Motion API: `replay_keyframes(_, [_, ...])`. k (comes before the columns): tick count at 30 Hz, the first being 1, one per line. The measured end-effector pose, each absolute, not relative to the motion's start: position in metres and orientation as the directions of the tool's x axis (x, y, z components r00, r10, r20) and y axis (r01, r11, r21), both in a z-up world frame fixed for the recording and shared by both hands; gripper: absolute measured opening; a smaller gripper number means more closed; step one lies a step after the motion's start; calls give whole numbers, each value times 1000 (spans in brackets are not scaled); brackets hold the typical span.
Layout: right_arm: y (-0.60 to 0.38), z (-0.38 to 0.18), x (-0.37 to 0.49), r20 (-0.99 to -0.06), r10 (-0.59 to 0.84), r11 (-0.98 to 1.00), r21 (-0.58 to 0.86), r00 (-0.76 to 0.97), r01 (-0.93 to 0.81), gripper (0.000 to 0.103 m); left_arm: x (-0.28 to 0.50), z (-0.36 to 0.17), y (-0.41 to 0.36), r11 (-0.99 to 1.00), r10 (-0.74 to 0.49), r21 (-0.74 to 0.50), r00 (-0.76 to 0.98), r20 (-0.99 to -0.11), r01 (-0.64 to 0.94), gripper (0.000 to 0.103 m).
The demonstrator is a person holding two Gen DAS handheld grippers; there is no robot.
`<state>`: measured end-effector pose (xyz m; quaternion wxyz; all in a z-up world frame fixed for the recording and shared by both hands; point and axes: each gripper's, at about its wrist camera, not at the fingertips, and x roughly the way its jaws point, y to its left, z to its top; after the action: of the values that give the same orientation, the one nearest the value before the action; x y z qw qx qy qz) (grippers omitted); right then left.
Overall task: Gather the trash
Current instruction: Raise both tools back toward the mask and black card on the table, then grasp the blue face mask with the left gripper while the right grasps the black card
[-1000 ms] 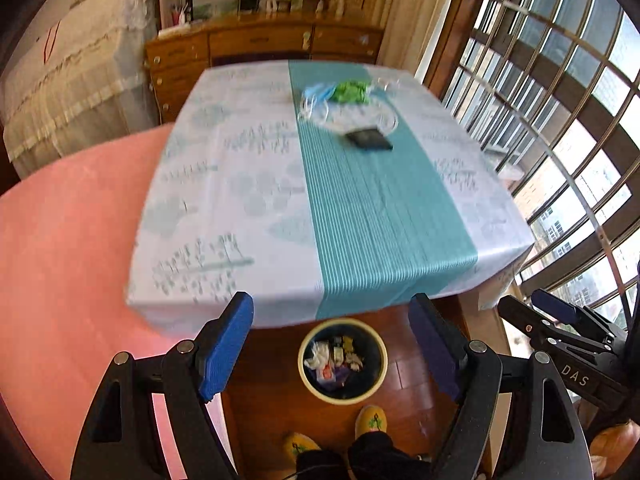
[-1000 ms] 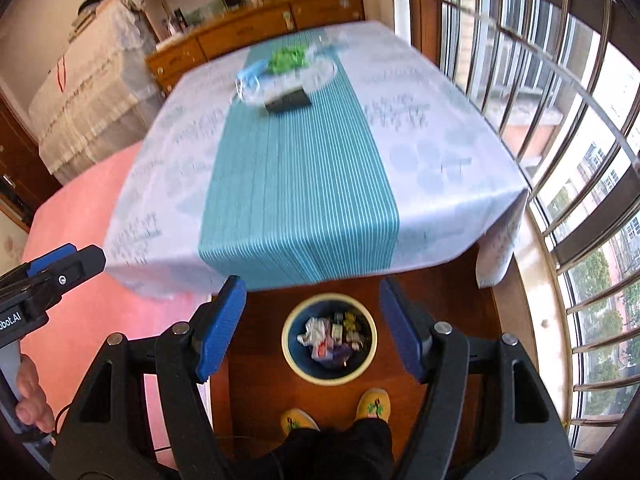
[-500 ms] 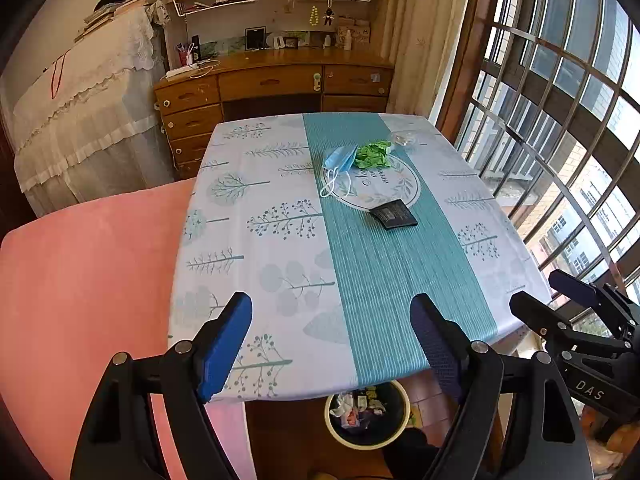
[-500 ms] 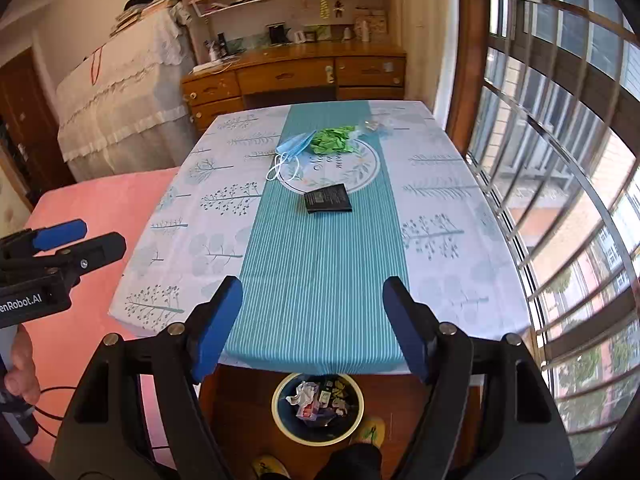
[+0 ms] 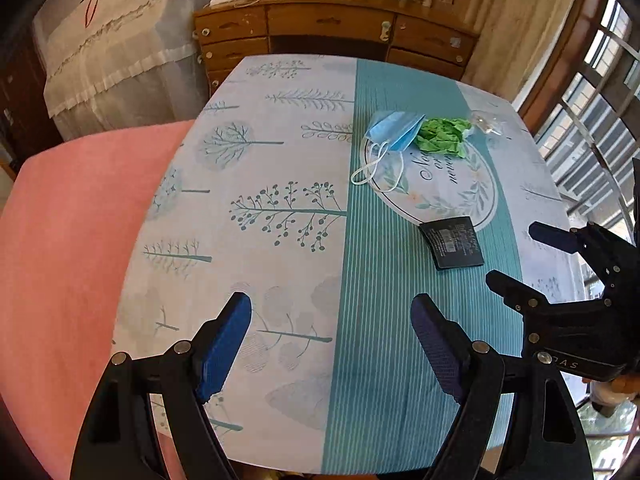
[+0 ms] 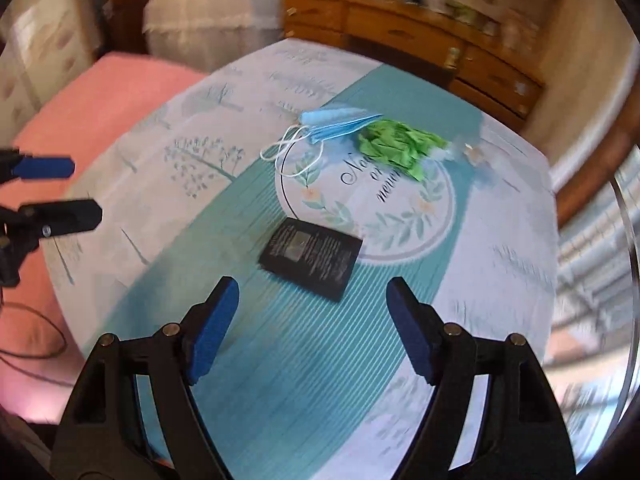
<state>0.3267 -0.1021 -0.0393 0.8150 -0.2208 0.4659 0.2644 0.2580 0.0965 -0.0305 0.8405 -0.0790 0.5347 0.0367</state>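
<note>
Left gripper [image 5: 332, 344]: jaws wide, empty, above tablecloth [image 5: 248, 240]. Right gripper [image 6: 312, 320]: jaws opening, empty; black packet [image 6: 312, 258] at twelve o'clock, just beyond.

Not much I'm actually managing to read here: my right gripper [image 5: 514, 258] is showing "DAS" in pale letters on its black body, seen upside down from the left wrist. The round emblem [image 5: 448, 176] on the tablecloth is carrying cursive script starting with "N", too curly to make out, and the black packet [image 6: 311, 257] is showing fine print too small to read.
</note>
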Motion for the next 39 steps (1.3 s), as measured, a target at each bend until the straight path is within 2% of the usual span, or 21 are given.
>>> replay_keyframes(4, [-97, -72, 363, -912, 265, 596, -101, 314, -797, 74, 281, -57, 89, 967, 13, -84, 377, -926, -240, 83])
replay_keyframes(9, [-85, -90, 380, -925, 305, 396, -92, 225, -914, 75, 286, -78, 91, 945, 53, -55, 317, -947, -323, 83])
replay_keyframes(17, [-78, -95, 386, -927, 371, 207, 25, 55, -978, 75, 293, -90, 100, 919, 92, -24, 274, -957, -393, 83])
replay_keyframes(23, [-71, -105, 376, -936, 350, 113, -5, 44, -994, 75, 301, -90, 100, 914, 104, -14, 269, -958, -405, 83])
replay_keyframes(27, [-70, -109, 372, -942, 329, 100, -38, 69, -994, 74, 308, -87, 99, 918, 109, -8, 271, -956, -397, 83])
replay_keyframes(28, [-70, -108, 372, -942, 328, 107, -41, 75, -993, 72, 310, -86, 98, 920, 109, -8, 274, -956, -393, 83])
replay_keyframes(30, [-70, -106, 372, -939, 333, 121, -45, 83, -992, 61, 314, -84, 97, 923, 109, -7, 279, -954, -384, 83])
replay_keyframes(35, [-70, -106, 373, -932, 329, 182, -94, 150, -979, 60, 324, -80, 94, 932, 107, -7, 291, -951, -363, 83])
replay_keyframes(39, [-79, -103, 386, -923, 324, 314, -103, 209, -944, 60, 335, -77, 90, 939, 100, -10, 303, -948, -343, 83])
